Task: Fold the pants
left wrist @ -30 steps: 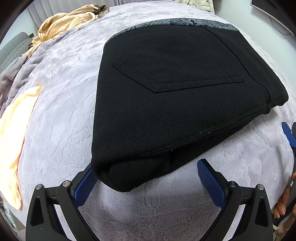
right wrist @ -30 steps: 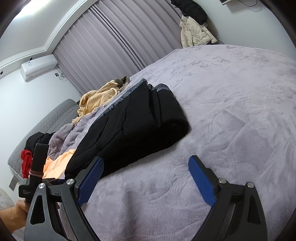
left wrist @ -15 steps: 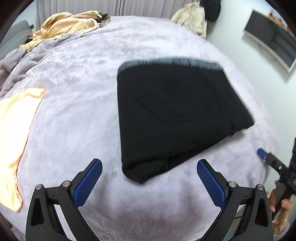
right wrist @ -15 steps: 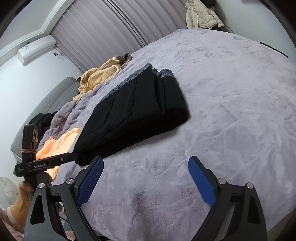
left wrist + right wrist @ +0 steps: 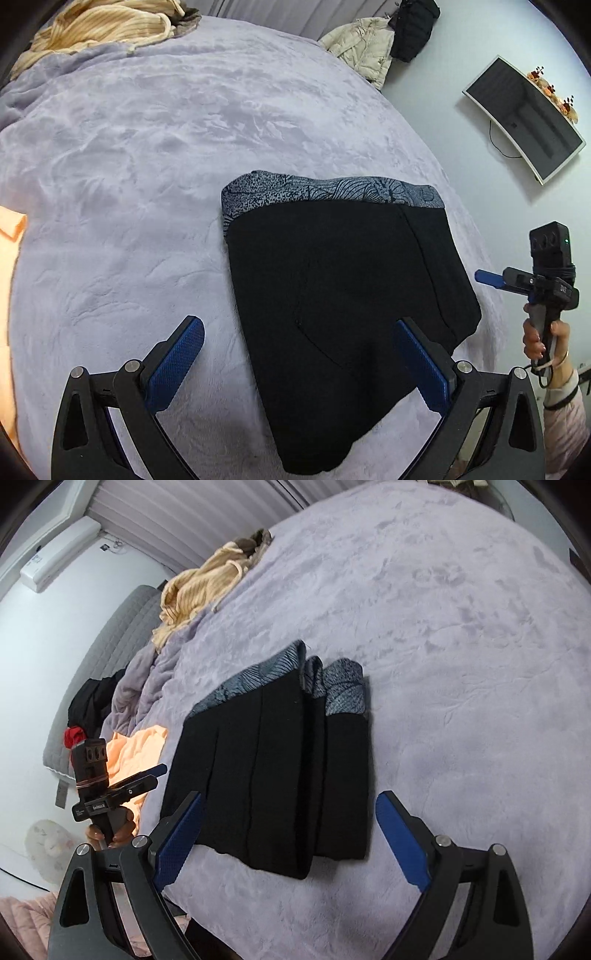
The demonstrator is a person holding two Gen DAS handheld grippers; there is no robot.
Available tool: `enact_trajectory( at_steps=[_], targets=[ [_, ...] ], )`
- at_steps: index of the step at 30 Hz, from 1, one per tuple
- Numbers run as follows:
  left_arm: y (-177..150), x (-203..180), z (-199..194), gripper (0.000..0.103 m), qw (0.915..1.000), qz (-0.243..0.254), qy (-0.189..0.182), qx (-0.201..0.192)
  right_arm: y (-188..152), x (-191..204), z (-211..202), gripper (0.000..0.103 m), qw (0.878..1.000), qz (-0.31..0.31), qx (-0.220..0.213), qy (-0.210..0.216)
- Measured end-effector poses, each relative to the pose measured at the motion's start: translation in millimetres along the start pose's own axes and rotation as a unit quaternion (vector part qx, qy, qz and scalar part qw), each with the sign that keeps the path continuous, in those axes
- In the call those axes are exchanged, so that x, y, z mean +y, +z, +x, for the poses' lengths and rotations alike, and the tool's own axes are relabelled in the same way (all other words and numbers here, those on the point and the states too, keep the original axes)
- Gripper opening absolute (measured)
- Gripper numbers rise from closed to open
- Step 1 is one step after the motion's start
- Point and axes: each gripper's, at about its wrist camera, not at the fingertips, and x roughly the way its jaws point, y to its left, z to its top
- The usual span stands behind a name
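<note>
In the left wrist view, the left gripper (image 5: pixel 299 365) hangs above the lilac plush bedspread (image 5: pixel 140 155), its blue-padded fingers (image 5: pixel 173 365) spread wide with nothing between them. The folded black pants with a grey patterned waistband (image 5: pixel 343 295) lie flat at about one o'clock from it, untouched. The right gripper (image 5: pixel 487 277) shows at three o'clock, beside the pants' edge; its opening cannot be judged here.

In the right wrist view, the right gripper (image 5: pixel 291 843) is likewise wide apart and empty. The pants (image 5: pixel 280 760) sit at twelve o'clock, stacked in layers. A striped yellow garment (image 5: pixel 199 590) lies at eleven o'clock, well apart.
</note>
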Motion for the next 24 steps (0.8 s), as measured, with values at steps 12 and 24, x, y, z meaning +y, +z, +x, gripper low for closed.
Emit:
enact_trajectory(
  at_steps=[12, 24],
  targets=[
    [14.7, -1.4, 58.0, 0.103, 0.9972, 0.015, -0.055, 0.049, 11.7, -41.0, 79.1, 0.094, 0.995, 0.044, 0.050, 0.072],
    [2.5, -23.8, -9.5, 0.061, 0.9964, -0.014, -0.084, -0.007, -8.4, 14.2, 28.4, 0.041, 0.994, 0.064, -0.013, 0.084]
  ],
)
